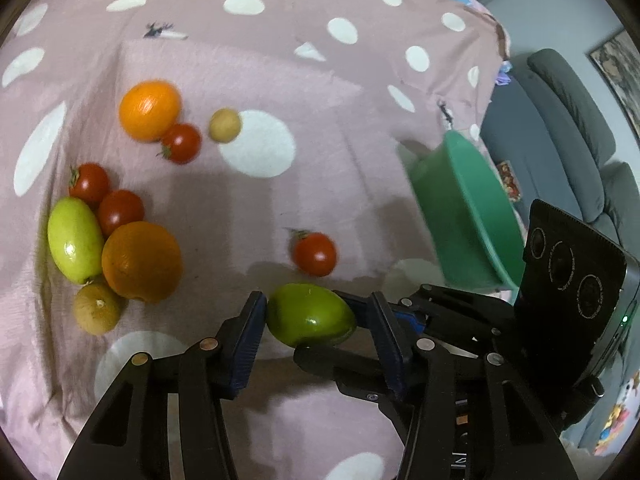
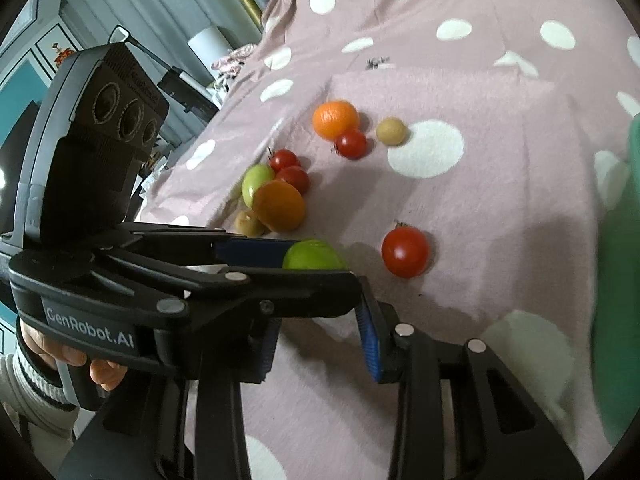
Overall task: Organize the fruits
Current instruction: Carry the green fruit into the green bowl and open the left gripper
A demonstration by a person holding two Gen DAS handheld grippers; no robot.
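Observation:
My left gripper [image 1: 316, 310] is shut on a dark green oval fruit [image 1: 310, 314], its blue pads pressing both ends, low over the pink dotted cloth [image 1: 280, 60]. The right wrist view shows that fruit [image 2: 314, 256] gripped from the left. My right gripper [image 2: 320, 320] sits just beneath the left one, its pads a narrow gap apart with only cloth between them. A lone red tomato [image 1: 315, 254] lies just beyond the held fruit. Further left lie two oranges [image 1: 142, 262], a pale green fruit [image 1: 74, 240], tomatoes [image 1: 120, 210] and small brown fruits [image 1: 97, 309].
A green plastic basin [image 1: 460, 208] stands on the cloth's right side, close to the edge, and fills the right rim of the right wrist view [image 2: 624, 280]. A grey sofa [image 1: 560, 120] is beyond it. A hand [image 2: 100, 368] holds the left gripper's handle.

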